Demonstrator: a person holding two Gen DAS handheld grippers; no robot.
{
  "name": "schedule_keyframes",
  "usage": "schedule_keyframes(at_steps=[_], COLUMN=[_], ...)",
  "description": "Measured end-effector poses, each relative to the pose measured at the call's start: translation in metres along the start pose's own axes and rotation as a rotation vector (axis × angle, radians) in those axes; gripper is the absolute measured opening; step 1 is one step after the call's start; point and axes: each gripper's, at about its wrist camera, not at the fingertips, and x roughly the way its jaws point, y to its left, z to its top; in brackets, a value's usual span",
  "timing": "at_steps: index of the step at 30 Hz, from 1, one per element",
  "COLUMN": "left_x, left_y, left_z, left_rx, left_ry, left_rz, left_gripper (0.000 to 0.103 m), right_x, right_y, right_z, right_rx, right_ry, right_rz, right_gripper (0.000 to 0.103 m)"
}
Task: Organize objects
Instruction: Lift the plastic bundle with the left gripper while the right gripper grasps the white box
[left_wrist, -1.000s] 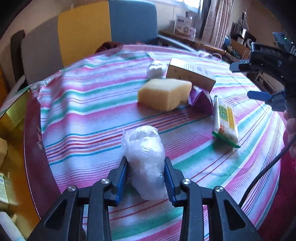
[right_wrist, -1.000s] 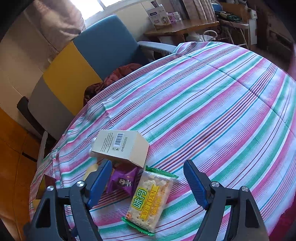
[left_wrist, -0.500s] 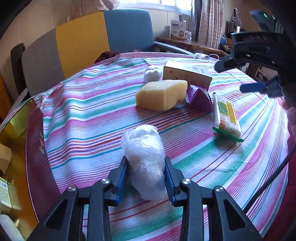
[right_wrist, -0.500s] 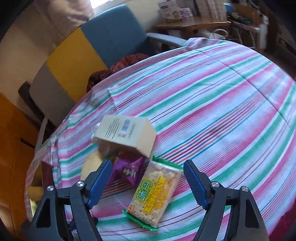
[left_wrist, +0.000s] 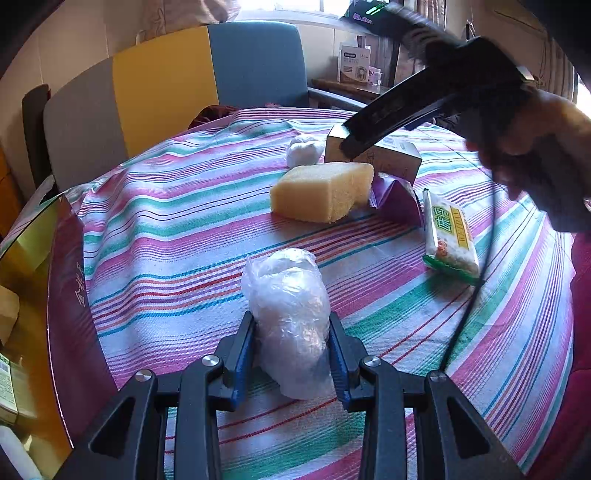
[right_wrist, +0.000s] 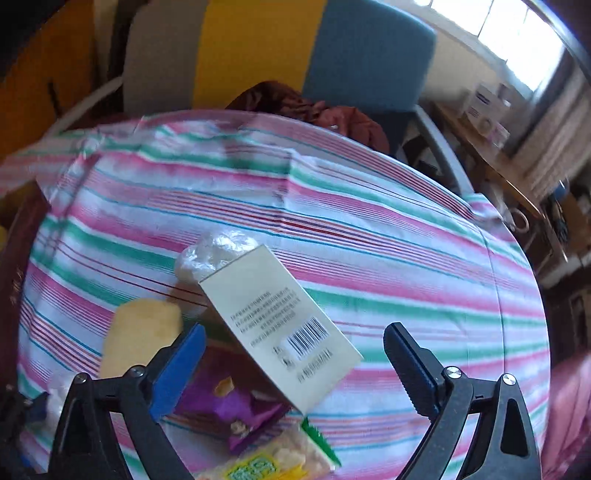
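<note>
only left view shows claw (left_wrist: 291, 354) gripping bag (left_wrist: 290, 325).

A green-edged cracker packet (left_wrist: 448, 235) reads "WEIDAN" beside Chinese characters. A beige box (right_wrist: 281, 330) bears a barcode and illegibly small print.

Bright daylight from a window (right_wrist: 517, 40) beyond the jaws glares; right view is motion-blurred, both bend at the edges.

Striped woven cloth (left_wrist: 177, 206) covers the table; crinkled glossy plastic bag (left_wrist: 288, 317), porous sponge (left_wrist: 325, 188), matt cardboard box (right_wrist: 280, 325).
</note>
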Motion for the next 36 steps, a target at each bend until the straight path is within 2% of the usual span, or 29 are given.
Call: schedule_keyframes(at_steps=[3, 6, 8, 17, 20, 23, 25, 29, 36], left_x=[0.000, 0.000, 0.001, 0.001, 0.001, -0.001, -0.007, -0.041, -0.088], left_y=[0.000, 0.001, 0.000, 0.001, 0.001, 0.003, 0.005, 0.007, 0.028], left_z=[0.000, 0.000, 0.000, 0.001, 0.003, 0.006, 0.008, 0.010, 0.004], left_rx=[0.000, 0.000, 0.000, -0.001, -0.005, -0.014, -0.037, -0.066, -0.152], left_ry=[-0.001, -0.001, -0.002, -0.002, 0.004, 0.025, 0.031, -0.030, -0.069], left_rz=[0.000, -0.001, 0.000, -0.001, -0.005, -0.017, -0.033, -0.060, -0.040], left_gripper=[0.036, 0.036, 0.036, 0.036, 0.035, 0.031, 0.031, 0.031, 0.031], right_x=[0.017, 0.027, 0.022, -0.015, -0.042, -0.069, -0.075, -0.072, -0.073], right_y=[0.007, 0.007, -0.002, -0.069, -0.076, -0.068, -0.061, -0.047, -0.023], right_z=[0.007, 0.003, -0.004, -0.063, -0.080, -0.089, -0.090, -0.084, -0.079], right_rx=[-0.046, -0.036, 0.005, 0.337, 0.437, 0.489, 0.495, 0.448, 0.334], right_ry=[0.018, 0.044, 0.030, 0.023, -0.052, -0.170, -0.212, -0.226, -0.243], right_rz=[-0.030, -0.031, -0.012, -0.041, -0.021, 0.027, 0.057, 0.109, 0.116], right_gripper=[0.097, 0.061, 0.054, 0.050, 0.050, 0.050, 0.050, 0.050, 0.050])
